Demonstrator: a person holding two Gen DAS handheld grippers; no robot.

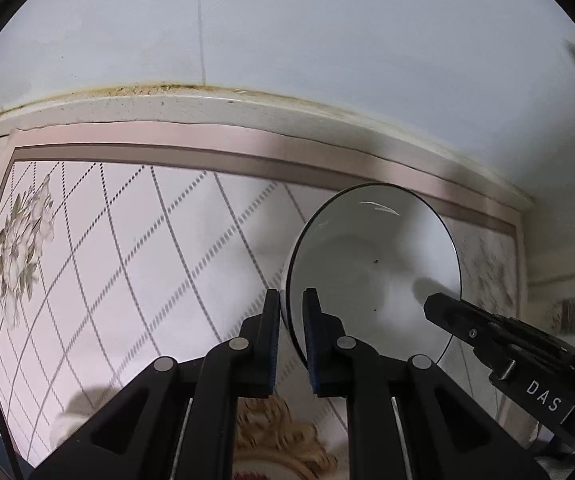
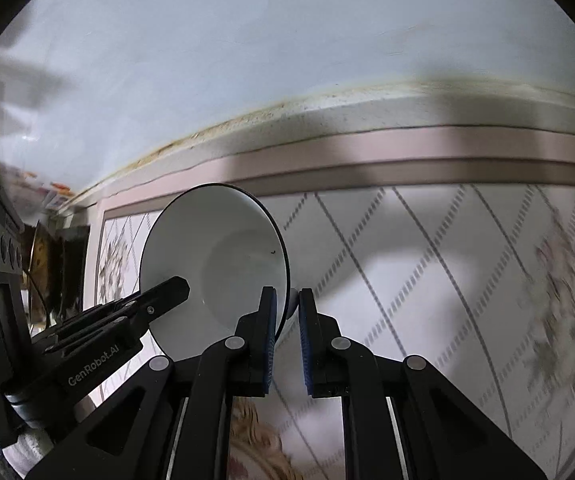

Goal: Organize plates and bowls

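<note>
Left wrist view: left gripper (image 1: 292, 304) is pinching the rim of the bowl (image 1: 371, 276), jaws narrow, one finger outside the wall and one inside. Bowl is sitting at about 2 o'clock from the fingers, tipped so its inside is facing the camera; looks lifted off the cloth (image 1: 127, 248), though contact underneath is hidden. Right gripper (image 1: 499, 336) is coming in from 4 o'clock, one tip over the bowl's inner wall.

Right wrist view: right gripper (image 2: 287, 312) is clamping the opposite rim of the same bowl (image 2: 215, 256), jaws narrow around the wall. Bowl is at 11 o'clock from the fingers. Left gripper (image 2: 167, 292) is entering from 8 o'clock.

Step in hand, my read: carrying the bowl two-handed. Doing it well probably means keeping both pinches even, not twisting against each other, leveling before setting down.

Room: open cloth to 9 o'clock in the left view, 3 o'clock in the right. Wall (image 2: 287, 60) and raised ledge (image 2: 367, 112) are running along 12 o'clock, close behind the bowl.
</note>
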